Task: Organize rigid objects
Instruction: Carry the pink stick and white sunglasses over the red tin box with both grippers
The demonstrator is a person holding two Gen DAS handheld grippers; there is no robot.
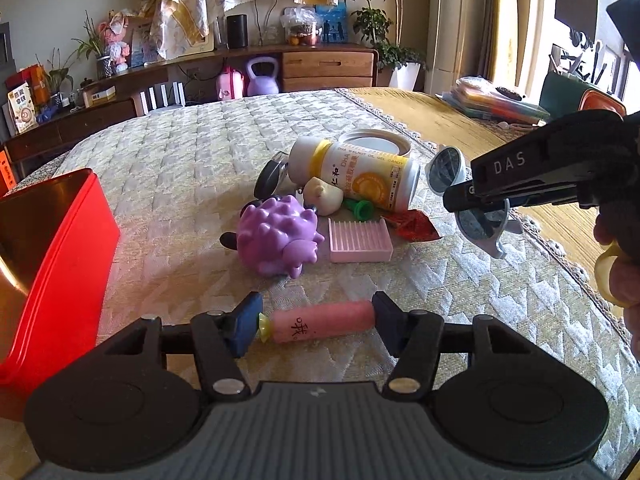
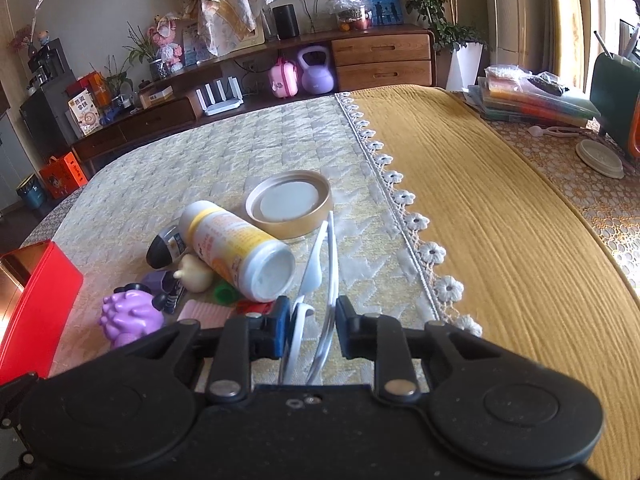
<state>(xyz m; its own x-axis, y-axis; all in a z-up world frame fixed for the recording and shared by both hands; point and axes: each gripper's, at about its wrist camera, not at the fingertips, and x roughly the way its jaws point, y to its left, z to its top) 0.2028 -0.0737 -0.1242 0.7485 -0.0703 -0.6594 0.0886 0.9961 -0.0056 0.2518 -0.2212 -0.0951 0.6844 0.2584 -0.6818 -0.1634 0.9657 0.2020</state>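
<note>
Because the left gripper (image 1: 314, 326) clamps the pink tube (image 1: 322, 321) endwise and the right gripper (image 2: 312, 328) pinches thin sunglasses (image 2: 320, 276), either may slip free.

Red bin (image 1: 60, 248) — purple spiky toy (image 1: 276, 236)

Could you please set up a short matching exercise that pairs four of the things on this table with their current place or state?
Things:
1. pink tube
2. sunglasses
3. yellow-and-white bottle
4. red box

Places or states:
A. lying on its side in the pile
B. standing open at the table's left edge
C. between the left gripper's pads
D. held up by the right gripper

Pairs: 1-C, 2-D, 3-A, 4-B
</note>
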